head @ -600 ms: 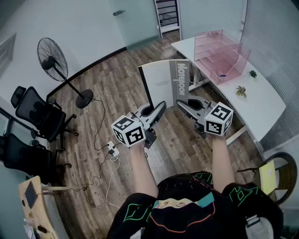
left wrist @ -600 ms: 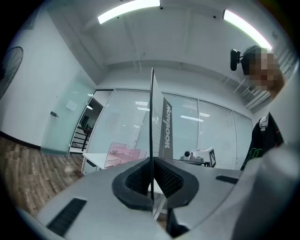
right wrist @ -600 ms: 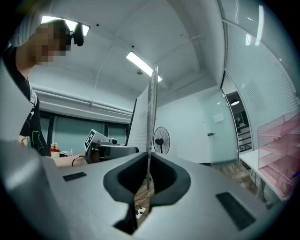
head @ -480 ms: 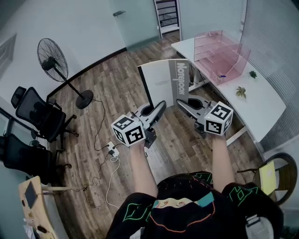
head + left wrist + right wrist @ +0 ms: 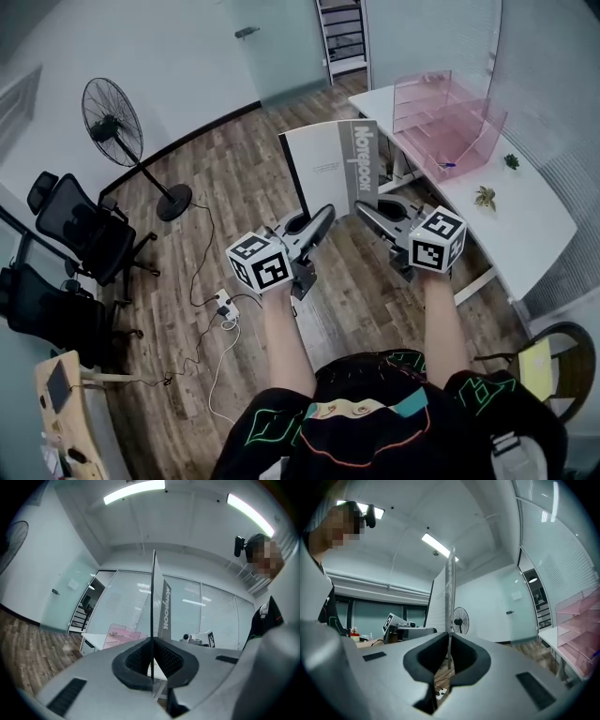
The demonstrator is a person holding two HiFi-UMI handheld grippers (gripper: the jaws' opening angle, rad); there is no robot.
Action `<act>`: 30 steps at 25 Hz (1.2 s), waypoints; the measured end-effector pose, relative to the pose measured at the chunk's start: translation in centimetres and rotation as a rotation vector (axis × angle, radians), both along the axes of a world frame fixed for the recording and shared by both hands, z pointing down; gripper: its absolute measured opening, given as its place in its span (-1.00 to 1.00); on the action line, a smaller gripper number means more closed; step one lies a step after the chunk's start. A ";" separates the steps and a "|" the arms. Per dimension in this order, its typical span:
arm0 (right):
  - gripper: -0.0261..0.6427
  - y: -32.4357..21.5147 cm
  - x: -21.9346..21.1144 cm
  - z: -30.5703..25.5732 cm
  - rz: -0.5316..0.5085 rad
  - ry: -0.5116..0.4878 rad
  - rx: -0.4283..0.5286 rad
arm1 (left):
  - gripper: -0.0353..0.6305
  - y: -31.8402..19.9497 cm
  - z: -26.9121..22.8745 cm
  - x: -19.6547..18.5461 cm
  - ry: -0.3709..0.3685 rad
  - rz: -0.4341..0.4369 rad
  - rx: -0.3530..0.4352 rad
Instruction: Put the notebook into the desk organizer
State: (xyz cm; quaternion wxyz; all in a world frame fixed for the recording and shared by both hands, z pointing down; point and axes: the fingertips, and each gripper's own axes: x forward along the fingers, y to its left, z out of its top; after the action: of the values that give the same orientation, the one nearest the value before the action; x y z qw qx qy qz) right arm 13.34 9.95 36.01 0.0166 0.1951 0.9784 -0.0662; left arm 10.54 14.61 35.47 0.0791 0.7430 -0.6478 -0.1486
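Grey and white, the notebook (image 5: 333, 173) stands upright in the air in front of me, above the wooden floor (image 5: 234, 178). A darker strip with the printed title runs top to bottom down its right side. I hold it by its lower edge with both tools.

My left tongs (image 5: 325, 212) are pressed together on the lower left part of that edge. In the left gripper view the notebook rises as a thin vertical line from between the two dark pads (image 5: 133, 660). My right tongs (image 5: 361, 207) pinch the lower right part the same way, and the right gripper view shows the notebook edge-on between the closed jaws. The two pairs of tips sit near each other without touching.

The pink, see-through desk organizer (image 5: 448, 117) stands on the white tabletop (image 5: 525, 220) ahead and to my right, well apart from the notebook. A small blue thing lies in its lowest tray, too small to tell what it is. Nearer me on the tabletop is what looks like a small plant (image 5: 485, 197).

To my left on the floor stand a black pedestal fan (image 5: 114, 117) and two black office chairs (image 5: 80, 230), and a white cable trails to a socket strip (image 5: 225, 305).
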 end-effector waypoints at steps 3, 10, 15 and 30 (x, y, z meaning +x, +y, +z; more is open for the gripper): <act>-0.87 0.0 0.1 0.2 -0.018 -0.006 -0.009 | -0.87 0.1 0.2 0.2 0.006 -0.018 0.004; -0.87 -0.3 -0.7 1.0 -0.029 -0.001 0.008 | -0.87 -0.1 0.9 -0.6 0.021 -0.052 0.002; -0.87 -1.9 -2.3 0.8 -0.014 -0.012 0.024 | -0.87 -1.7 0.8 -2.2 0.020 -0.043 0.019; -0.87 -10.2 -17.2 3.9 0.085 0.054 0.021 | -0.87 -10.3 4.1 -17.6 0.115 0.015 0.020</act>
State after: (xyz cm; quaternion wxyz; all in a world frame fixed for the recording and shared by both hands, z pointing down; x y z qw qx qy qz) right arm -3.85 -0.29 39.92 -0.0091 0.1519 0.9865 -0.0604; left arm -7.03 4.35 39.52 0.1099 0.7389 -0.6350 -0.1967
